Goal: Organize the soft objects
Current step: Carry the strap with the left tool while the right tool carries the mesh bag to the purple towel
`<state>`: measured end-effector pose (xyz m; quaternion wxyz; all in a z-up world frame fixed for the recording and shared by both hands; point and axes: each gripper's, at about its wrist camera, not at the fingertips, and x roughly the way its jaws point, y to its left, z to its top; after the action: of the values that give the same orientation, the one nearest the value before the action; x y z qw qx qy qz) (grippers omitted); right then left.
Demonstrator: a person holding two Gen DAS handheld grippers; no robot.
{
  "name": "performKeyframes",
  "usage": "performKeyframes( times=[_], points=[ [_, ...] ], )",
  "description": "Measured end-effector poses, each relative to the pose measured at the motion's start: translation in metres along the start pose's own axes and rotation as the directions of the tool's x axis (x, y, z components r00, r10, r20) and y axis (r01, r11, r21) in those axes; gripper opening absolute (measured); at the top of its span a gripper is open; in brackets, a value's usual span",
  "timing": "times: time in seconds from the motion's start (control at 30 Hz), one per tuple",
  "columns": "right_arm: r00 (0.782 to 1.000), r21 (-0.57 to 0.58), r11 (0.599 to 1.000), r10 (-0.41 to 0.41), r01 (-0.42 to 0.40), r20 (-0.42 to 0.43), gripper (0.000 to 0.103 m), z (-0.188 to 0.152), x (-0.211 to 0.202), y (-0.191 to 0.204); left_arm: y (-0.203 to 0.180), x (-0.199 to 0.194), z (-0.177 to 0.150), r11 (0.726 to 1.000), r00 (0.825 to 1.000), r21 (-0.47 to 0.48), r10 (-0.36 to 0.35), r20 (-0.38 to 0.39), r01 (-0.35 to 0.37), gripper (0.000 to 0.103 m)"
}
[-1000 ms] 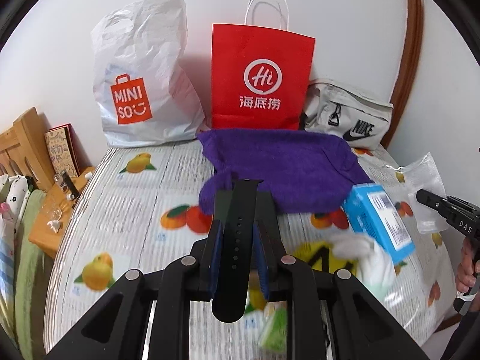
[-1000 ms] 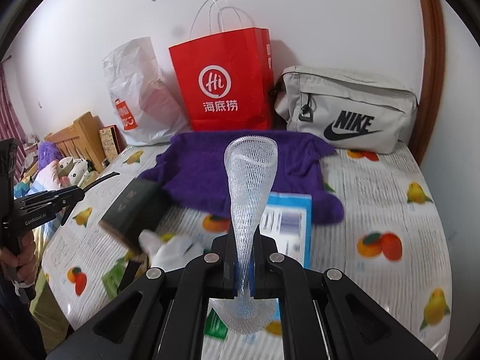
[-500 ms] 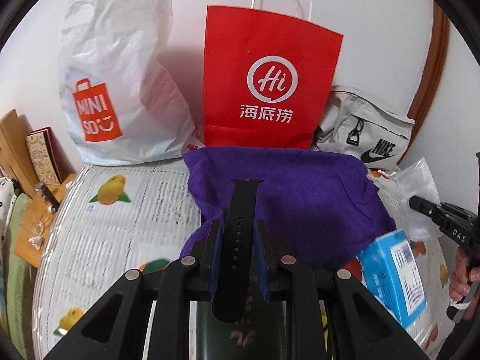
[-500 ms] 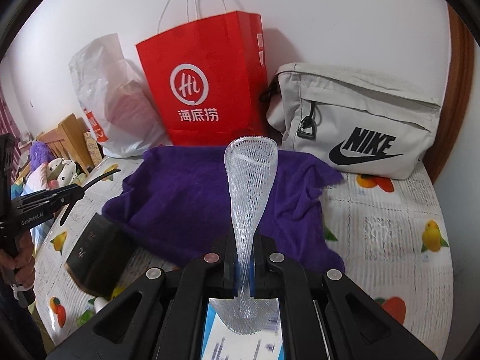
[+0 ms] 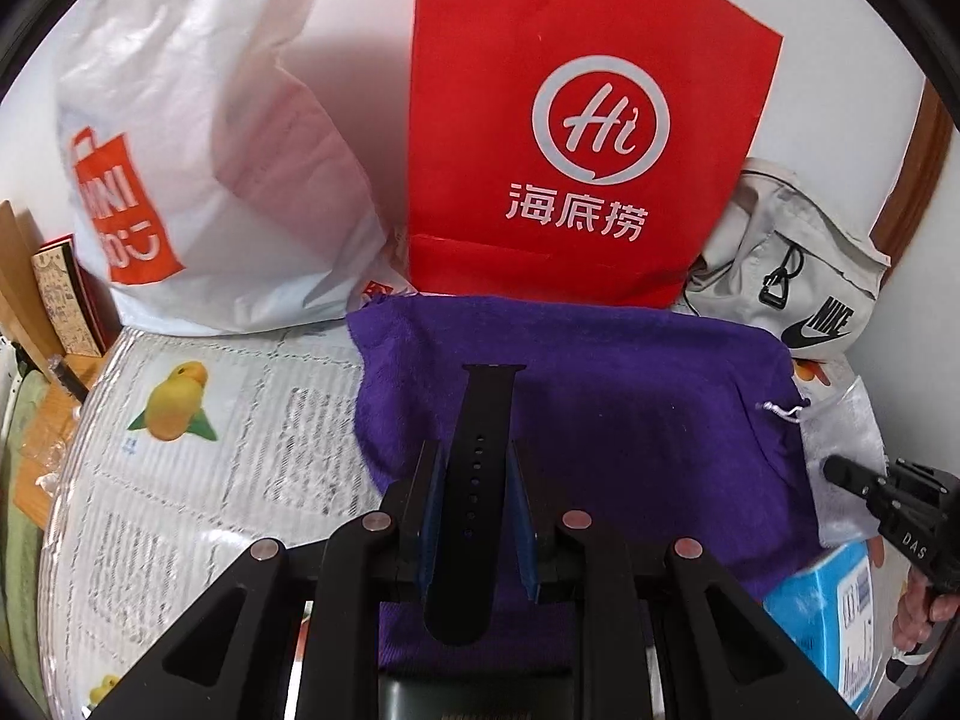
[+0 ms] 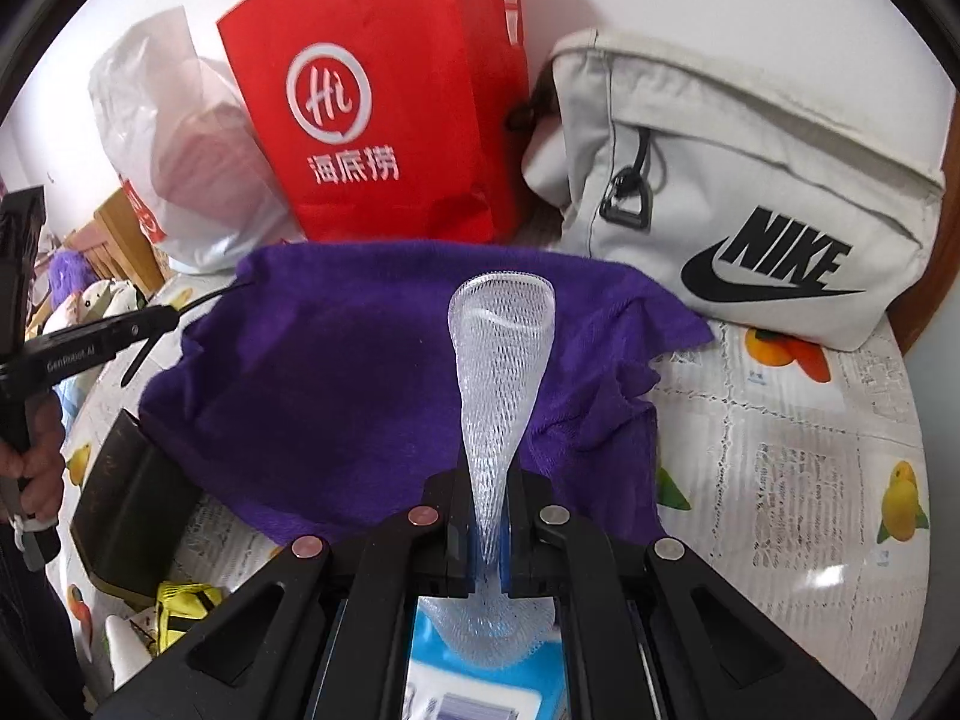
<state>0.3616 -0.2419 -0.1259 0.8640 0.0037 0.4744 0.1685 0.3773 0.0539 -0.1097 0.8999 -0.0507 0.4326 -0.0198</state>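
1. White Miniso plastic bag (image 5: 198,180) stands at ten o'clock in the left wrist view, against the wall, on the fruit-print table cover (image 5: 198,456).
2. Red paper bag (image 5: 576,138) stands at twelve o'clock, just beside the plastic bag, its base touching the far edge of the purple towel (image 5: 630,414).
3. The left gripper (image 5: 474,516) is clamped on a black watch strap (image 5: 480,468), which sticks up between the blue pads toward twelve o'clock, over the towel.
4. Grey Nike pouch (image 5: 798,282) sits at two o'clock, beside the red bag.
5. A blue box (image 5: 834,612) lies at four o'clock, at the towel's right edge.
6. In the right wrist view, a dark box (image 6: 132,516) lies at eight o'clock by the towel's left corner, near the hand holding the left gripper.
7. The right gripper (image 6: 489,534) is pinched tight on a white foam net sleeve (image 6: 498,372); the sleeve fans out toward twelve o'clock above the towel, and its lower end spreads below the jaws over the blue box.
8. The Nike pouch fills two o'clock there.
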Motion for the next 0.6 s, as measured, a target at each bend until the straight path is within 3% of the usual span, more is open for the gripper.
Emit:
performKeyframes(
  times=[0.27, 0.6],
  points=[
    [0.997, -0.023, 1.000, 0.018, -0.020, -0.072, 0.005, 0.008, 0.027, -0.004, -0.004, 0.024, 0.013, 1.000, 0.999, 0.002, 0.026, -0.033, -0.026, 0.020],
    [0.991, -0.006, 0.999, 0.046, -0.047, -0.129, 0.008, 0.008, 0.049, -0.010, -0.002, 0.040, 0.018, 1.000, 0.997, -0.018, -0.011, -0.073, 0.010, 0.021]
  ],
)
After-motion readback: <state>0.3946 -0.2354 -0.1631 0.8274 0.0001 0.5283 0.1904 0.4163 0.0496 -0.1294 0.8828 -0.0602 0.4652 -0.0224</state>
